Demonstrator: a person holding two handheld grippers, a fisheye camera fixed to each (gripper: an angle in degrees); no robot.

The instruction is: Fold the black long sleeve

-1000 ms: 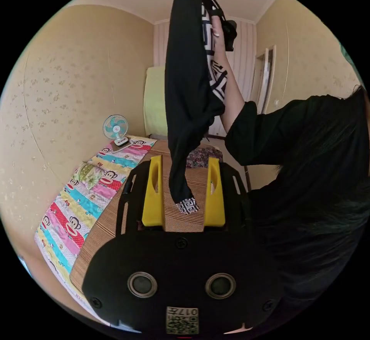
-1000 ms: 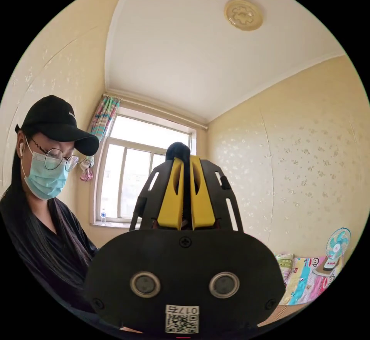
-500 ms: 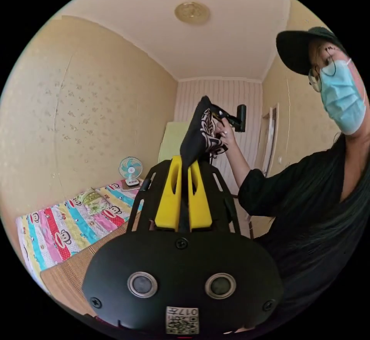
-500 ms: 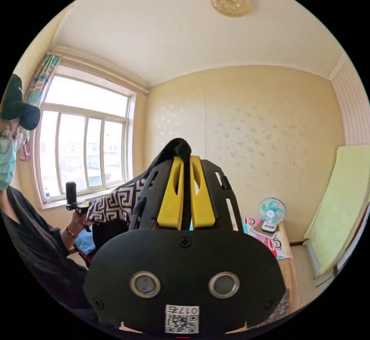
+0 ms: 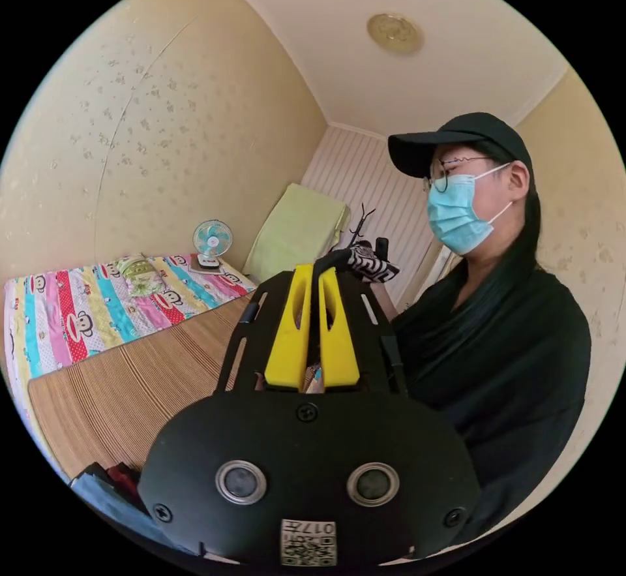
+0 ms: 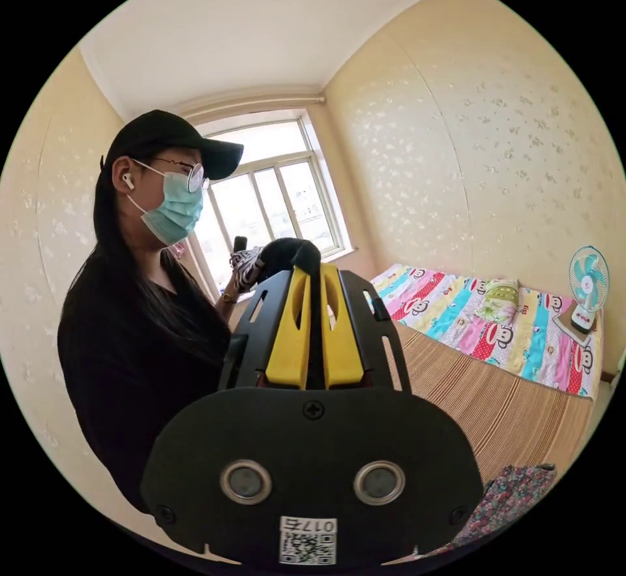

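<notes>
Both hand-held grippers, left (image 5: 312, 282) and right (image 6: 313, 279), are clamped on the black long sleeve (image 6: 290, 253), held aloft; no fold is made yet, bed (image 6: 495, 400) at 4 o'clock.

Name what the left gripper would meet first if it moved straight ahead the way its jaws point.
Probably the right gripper, just beyond the left gripper, at the far end of the black long sleeve stretched between them; depth is unclear.

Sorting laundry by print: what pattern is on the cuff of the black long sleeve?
A black-and-white geometric maze print on the cuff, clearest in the left gripper view.
</notes>
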